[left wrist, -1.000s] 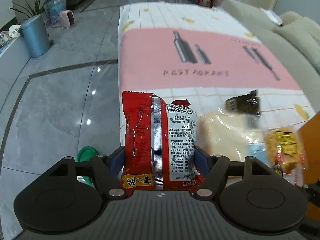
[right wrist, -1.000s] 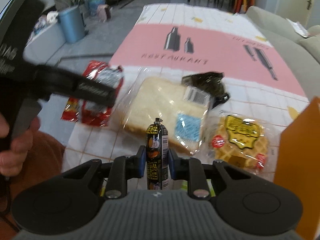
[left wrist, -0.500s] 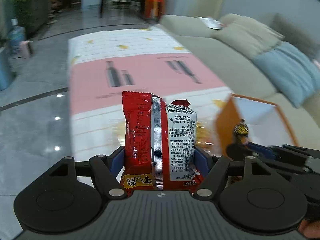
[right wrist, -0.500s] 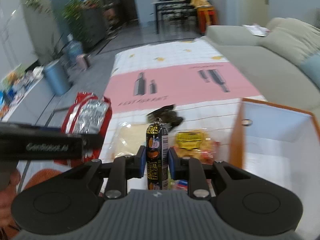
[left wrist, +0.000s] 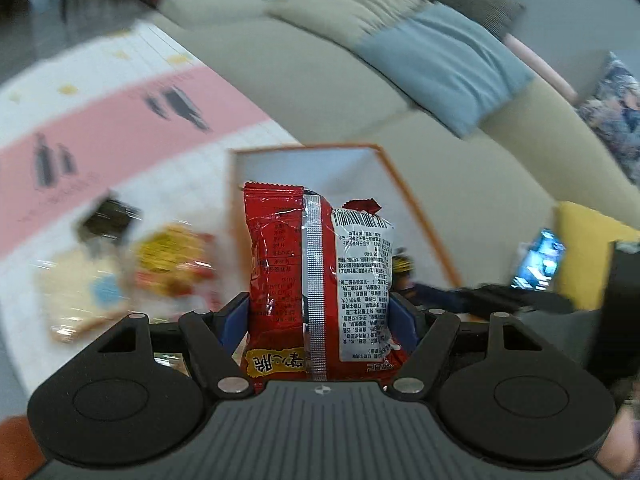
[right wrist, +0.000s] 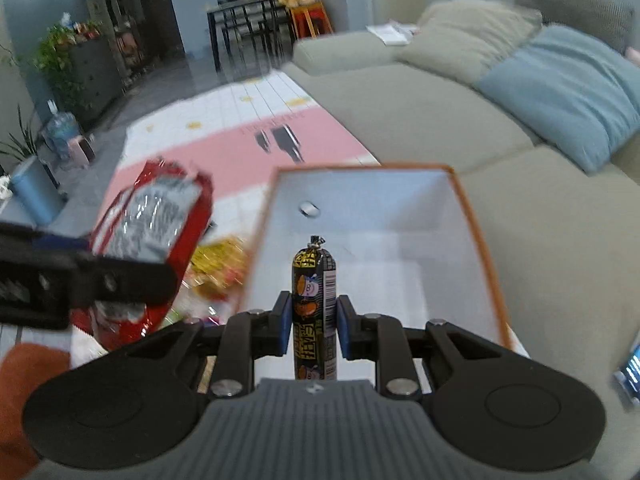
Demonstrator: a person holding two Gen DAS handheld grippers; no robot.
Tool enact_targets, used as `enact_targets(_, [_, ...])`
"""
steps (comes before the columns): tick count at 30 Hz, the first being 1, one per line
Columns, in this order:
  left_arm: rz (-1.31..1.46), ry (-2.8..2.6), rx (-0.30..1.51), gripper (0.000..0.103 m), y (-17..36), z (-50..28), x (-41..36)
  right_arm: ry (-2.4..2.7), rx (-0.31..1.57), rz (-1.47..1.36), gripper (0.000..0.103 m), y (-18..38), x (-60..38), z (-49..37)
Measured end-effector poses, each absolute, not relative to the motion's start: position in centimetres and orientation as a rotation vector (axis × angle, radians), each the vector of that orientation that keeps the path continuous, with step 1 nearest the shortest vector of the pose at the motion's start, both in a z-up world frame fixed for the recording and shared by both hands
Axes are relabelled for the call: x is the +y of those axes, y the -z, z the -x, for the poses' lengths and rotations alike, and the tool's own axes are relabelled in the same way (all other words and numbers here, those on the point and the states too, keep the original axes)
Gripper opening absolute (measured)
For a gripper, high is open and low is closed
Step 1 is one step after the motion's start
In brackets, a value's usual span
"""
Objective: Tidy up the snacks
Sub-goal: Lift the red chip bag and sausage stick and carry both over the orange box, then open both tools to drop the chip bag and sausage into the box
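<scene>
Two tools loaded | left tool (left wrist: 320,316) clamps red bag (left wrist: 316,280), right tool (right wrist: 312,328) clamps sausage (right wrist: 314,312) | step: carrying to box (right wrist: 480,248) | next: lower inside, release

Left tongs (left wrist: 320,316) clamp red snack packet (left wrist: 316,280) before orange-rimmed box (left wrist: 416,208).

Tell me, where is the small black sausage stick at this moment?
In the right wrist view, the sausage stick stands upright between the right gripper's fingers, above the open orange-rimmed box.
</scene>
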State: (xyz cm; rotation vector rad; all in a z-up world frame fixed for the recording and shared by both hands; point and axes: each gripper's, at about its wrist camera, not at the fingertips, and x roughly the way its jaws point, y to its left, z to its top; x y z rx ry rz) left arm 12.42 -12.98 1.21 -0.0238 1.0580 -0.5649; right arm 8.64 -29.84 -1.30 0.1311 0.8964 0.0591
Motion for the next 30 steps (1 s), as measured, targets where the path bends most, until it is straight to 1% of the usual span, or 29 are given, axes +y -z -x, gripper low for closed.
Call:
enact_targets(6, [-0.049,0.584,1.164,0.083,1.0,-13.9,-18.2,-0.059,1.005,-0.111,0.021,3.7,-33.4,-9.2])
enact_targets(12, [-0.146,0.553,1.229,0.083,3.2,-14.9,-20.6,-0.119,1.091,-0.103,0.021,6.0,-35.2,-10.5])
enact_targets(17, [-0.26,0.547,1.298,0.083,5.4,-15.3,-21.9,-0.2,1.146,-0.037,0.021,7.7,-35.3,-11.2])
enact_targets(23, [-0.33,0.541,1.374,0.083,7.2,-16.1,-23.1,-0.259,1.208,0.037,0.021,8.9,-34.7,-12.3])
enact_targets(30, [-0.344,0.507,1.421,0.083,9.1,-17.1,-23.7,-0.319,1.277,0.014,0.021,10.2,-34.6,-13.2])
